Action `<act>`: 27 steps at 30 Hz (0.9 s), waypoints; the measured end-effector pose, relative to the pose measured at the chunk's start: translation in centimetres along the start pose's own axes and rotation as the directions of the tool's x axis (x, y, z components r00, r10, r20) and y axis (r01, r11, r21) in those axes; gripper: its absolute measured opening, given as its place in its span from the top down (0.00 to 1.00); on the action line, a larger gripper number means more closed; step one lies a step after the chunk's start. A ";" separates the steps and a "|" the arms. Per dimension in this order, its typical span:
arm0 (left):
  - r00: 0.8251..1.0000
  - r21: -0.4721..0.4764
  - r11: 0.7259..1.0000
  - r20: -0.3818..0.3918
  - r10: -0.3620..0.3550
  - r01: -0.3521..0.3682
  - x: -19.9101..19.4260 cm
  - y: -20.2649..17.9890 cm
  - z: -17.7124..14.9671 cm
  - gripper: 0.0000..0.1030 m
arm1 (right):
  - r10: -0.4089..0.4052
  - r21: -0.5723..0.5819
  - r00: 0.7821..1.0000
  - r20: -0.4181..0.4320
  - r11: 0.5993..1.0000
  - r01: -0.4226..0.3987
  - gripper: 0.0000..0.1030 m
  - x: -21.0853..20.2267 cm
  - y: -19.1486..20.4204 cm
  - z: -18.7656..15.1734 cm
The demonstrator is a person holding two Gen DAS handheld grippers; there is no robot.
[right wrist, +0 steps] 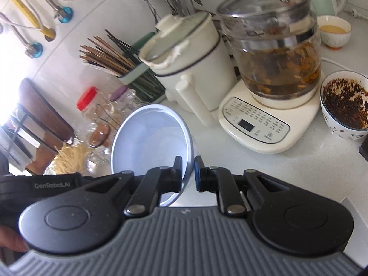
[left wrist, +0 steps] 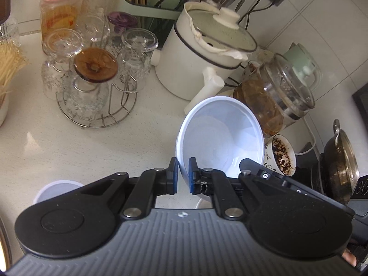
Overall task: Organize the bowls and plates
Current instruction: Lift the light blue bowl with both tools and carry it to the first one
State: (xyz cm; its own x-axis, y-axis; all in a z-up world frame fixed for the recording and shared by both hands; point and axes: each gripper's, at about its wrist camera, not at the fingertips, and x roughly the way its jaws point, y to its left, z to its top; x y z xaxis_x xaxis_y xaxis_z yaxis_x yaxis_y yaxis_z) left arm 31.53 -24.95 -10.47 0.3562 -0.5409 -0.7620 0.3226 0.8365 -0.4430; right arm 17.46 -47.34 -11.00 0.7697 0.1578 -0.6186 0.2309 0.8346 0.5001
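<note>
**White bowl pinched at its rim by both grippers**

White bowl (left wrist: 220,135) tilted, off the countertop (left wrist: 69,142), in front of the white lidded pot (left wrist: 202,53) and glass kettle (left wrist: 273,94). Left gripper (left wrist: 183,176) clamps the rim on one side; right gripper (right wrist: 188,173) straddles the opposite rim (right wrist: 187,151), jaws narrow, gripping it too. Dirty cup (left wrist: 284,154) just beside the bowl. Glass rack (left wrist: 96,87) well apart.
</note>
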 end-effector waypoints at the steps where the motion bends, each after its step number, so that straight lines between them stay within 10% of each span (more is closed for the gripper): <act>1: 1.000 -0.006 1.000 0.002 -0.010 0.010 -0.5 0.3 0.0 0.90 | 0.001 -0.002 1.000 0.005 1.000 -0.001 0.87 -0.2 0.4 0.0; 27: 0.992 -0.101 0.991 0.098 -0.077 0.086 -7.8 7.6 -1.8 0.90 | 0.030 -0.080 1.000 -0.008 0.996 -0.031 0.87 -0.2 8.0 -2.6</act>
State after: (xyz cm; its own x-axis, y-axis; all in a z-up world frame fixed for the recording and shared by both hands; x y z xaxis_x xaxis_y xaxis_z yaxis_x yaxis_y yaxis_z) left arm 29.62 -14.22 -8.79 0.4143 -0.6094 -0.6760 0.2623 0.7912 -0.5524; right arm 17.60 -39.33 -8.47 0.7716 0.1872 -0.6080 0.1588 0.8687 0.4691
